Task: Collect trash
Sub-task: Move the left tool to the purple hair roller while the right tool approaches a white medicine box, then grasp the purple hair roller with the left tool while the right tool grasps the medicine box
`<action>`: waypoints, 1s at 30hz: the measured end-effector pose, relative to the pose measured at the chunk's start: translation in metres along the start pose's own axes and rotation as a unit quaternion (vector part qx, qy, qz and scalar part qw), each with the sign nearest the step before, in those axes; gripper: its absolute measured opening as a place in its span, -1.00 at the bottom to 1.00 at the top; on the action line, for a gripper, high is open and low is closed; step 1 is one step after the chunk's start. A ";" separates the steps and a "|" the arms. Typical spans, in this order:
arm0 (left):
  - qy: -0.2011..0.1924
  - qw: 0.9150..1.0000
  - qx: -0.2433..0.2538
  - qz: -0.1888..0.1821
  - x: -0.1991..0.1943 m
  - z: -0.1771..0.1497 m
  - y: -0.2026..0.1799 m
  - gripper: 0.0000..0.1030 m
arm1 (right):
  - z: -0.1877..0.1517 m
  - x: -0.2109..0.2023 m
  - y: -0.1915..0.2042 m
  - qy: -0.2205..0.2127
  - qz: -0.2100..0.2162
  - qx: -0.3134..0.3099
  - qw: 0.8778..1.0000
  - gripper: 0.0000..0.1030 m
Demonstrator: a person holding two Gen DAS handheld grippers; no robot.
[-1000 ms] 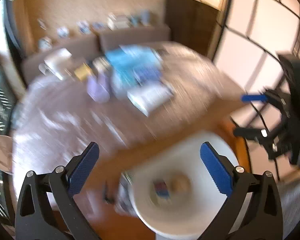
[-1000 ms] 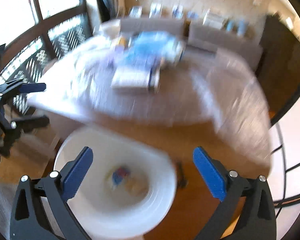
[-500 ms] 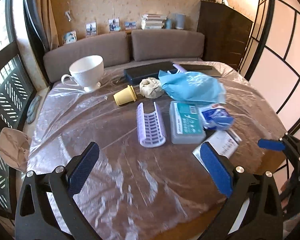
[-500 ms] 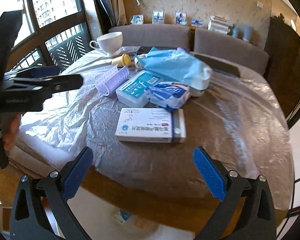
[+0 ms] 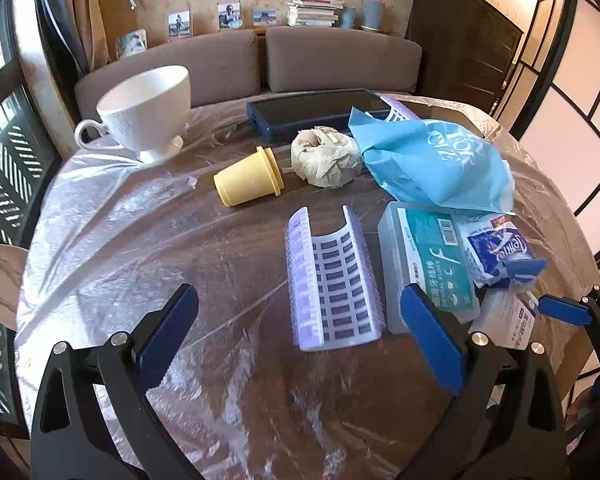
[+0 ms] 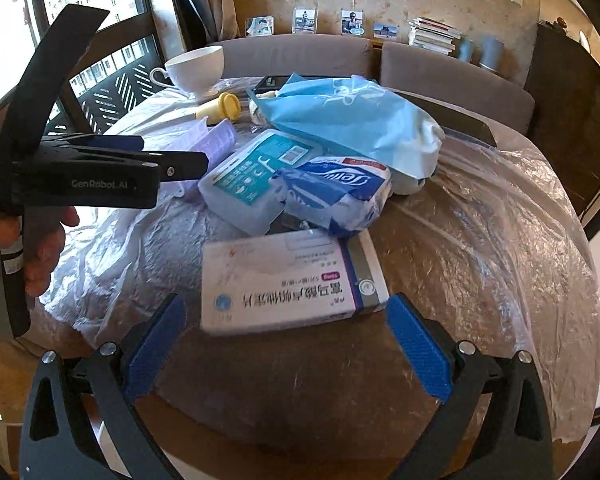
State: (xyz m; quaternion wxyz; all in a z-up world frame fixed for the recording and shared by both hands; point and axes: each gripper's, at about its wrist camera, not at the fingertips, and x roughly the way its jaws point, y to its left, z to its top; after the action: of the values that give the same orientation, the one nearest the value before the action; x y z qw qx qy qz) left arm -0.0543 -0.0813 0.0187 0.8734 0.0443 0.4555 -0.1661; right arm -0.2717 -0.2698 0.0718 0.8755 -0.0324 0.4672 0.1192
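Both grippers are held wide open and empty above a round table covered with crinkled clear plastic film. Ahead of the left gripper a curved lilac bubble-wrap sleeve is seen, just beside a translucent floss box with a teal label. Near the right gripper a white cardboard medicine box lies flat, touched by a blue-and-white tissue packet. Farther back are found a crumpled beige paper wad, a small yellow plastic cup on its side and a light blue plastic bag.
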 end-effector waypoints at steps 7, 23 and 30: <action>0.002 1.000 -0.012 -0.019 0.007 0.007 0.007 0.97 | 0.007 0.004 0.001 -0.007 -0.019 -0.030 0.999 0.92; 0.016 1.000 0.019 -0.015 0.022 0.008 0.006 0.66 | 0.009 0.023 0.008 0.012 -0.003 -0.064 0.998 0.92; 0.012 0.999 0.036 -0.008 0.021 0.007 -0.001 0.42 | 0.010 0.021 0.005 0.013 0.008 -0.037 0.999 0.92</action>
State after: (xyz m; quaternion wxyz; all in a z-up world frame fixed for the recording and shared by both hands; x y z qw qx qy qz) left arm -0.0380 -0.0894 0.0059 0.8644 0.0740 0.4600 -0.1889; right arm -0.2534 -0.2600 0.0602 0.8664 -0.0627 0.4743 0.1433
